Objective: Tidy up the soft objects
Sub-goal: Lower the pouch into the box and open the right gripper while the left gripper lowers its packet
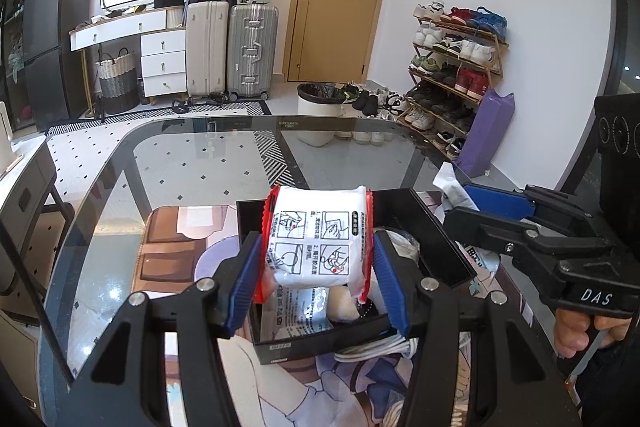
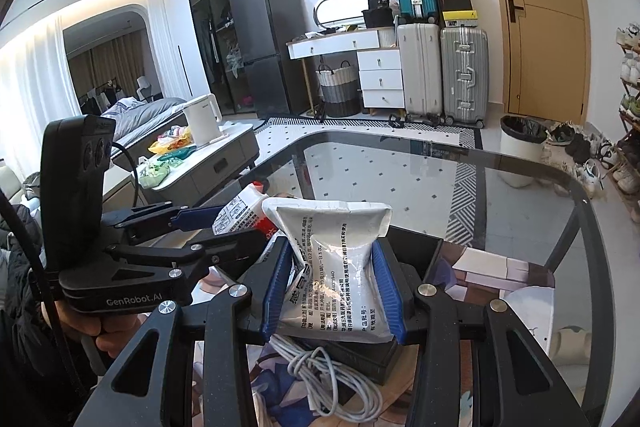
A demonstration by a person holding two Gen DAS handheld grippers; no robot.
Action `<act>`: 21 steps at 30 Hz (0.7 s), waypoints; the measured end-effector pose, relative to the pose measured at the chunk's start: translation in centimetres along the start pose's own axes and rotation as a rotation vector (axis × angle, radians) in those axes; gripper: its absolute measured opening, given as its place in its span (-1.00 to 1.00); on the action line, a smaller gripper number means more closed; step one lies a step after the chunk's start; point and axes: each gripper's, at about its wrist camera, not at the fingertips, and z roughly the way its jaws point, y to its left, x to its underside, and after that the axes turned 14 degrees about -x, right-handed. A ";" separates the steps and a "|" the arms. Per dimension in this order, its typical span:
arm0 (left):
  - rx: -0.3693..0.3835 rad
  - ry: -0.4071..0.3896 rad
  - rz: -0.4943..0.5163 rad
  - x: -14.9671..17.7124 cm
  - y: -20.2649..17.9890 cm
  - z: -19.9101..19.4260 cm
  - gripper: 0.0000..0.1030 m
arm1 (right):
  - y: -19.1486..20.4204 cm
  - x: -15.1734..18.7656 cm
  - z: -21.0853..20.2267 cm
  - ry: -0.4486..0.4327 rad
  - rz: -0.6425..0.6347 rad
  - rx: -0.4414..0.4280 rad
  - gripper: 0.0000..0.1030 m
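I am looking down on a glass table with a dark frame and rounded corners; the tiled floor shows through it. A printed mat with cartoon artwork lies flat on the glass. A black box, open at the top, stands on the mat. A coiled white cable lies on the mat against the box's near wall. A small white object rests toward the right edge; I cannot tell what it is.

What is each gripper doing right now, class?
Left gripper: closed on the red-edged white packet.
Right gripper: closed on the silver-white pouch.
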 end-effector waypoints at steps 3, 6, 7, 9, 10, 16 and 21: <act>-0.002 0.011 -0.008 0.0 0.0 0.5 0.05 | -0.5 0.0 0.5 0.009 0.006 0.001 -0.19; -0.004 0.016 -0.005 0.0 0.0 0.8 0.05 | -0.9 0.0 1.1 0.023 0.006 0.002 -0.19; -0.005 0.017 -0.002 0.1 -0.1 1.0 0.05 | -1.1 0.0 1.3 0.027 0.007 0.002 -0.19; -0.011 0.021 0.005 0.3 -0.3 1.3 0.05 | -1.3 0.0 1.6 0.033 0.005 0.007 -0.19; -0.016 0.028 0.013 0.4 -0.5 1.5 0.05 | -1.4 0.1 1.8 0.037 0.005 0.010 -0.19; -0.027 0.044 0.027 0.6 -0.9 2.6 0.05 | -2.4 0.4 2.9 0.055 0.017 0.010 -0.19; -0.038 0.054 0.048 0.8 -1.3 3.4 0.05 | -3.1 0.5 3.7 0.070 0.016 0.021 -0.19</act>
